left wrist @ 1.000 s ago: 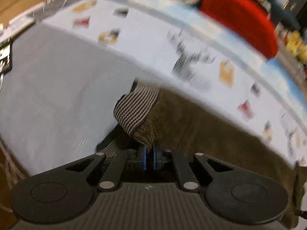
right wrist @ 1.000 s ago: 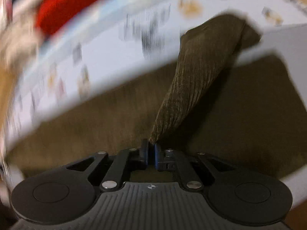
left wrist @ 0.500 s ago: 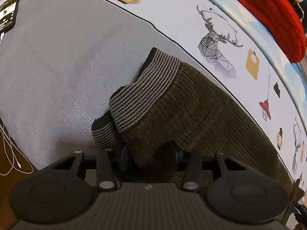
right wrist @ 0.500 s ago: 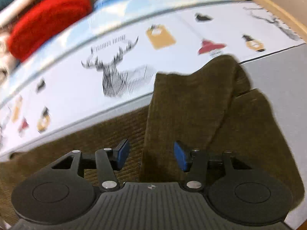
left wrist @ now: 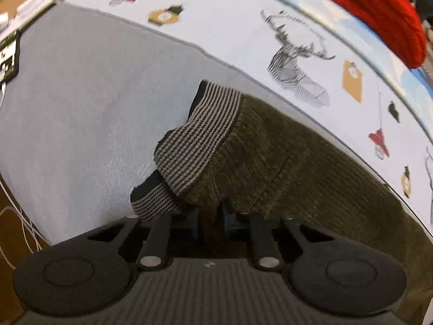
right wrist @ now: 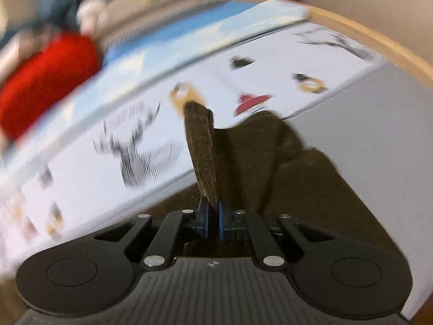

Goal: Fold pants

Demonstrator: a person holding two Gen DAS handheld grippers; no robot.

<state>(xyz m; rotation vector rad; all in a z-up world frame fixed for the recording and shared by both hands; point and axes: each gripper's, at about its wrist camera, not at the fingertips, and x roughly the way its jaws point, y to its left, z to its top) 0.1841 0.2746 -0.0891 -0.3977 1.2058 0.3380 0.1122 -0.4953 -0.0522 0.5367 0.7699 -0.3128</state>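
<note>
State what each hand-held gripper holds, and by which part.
Left hand-held gripper: pants, near the striped waistband. Right hand-held gripper: a fold of pant leg.

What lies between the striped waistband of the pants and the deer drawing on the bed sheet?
In the left wrist view, only bare sheet separates the striped waistband from the deer drawing: a grey strip, a dark seam, then white fabric.

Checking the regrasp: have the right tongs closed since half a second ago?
Yes. The right tongs have shut on the pants, lifting a flap against the deer print.
</note>
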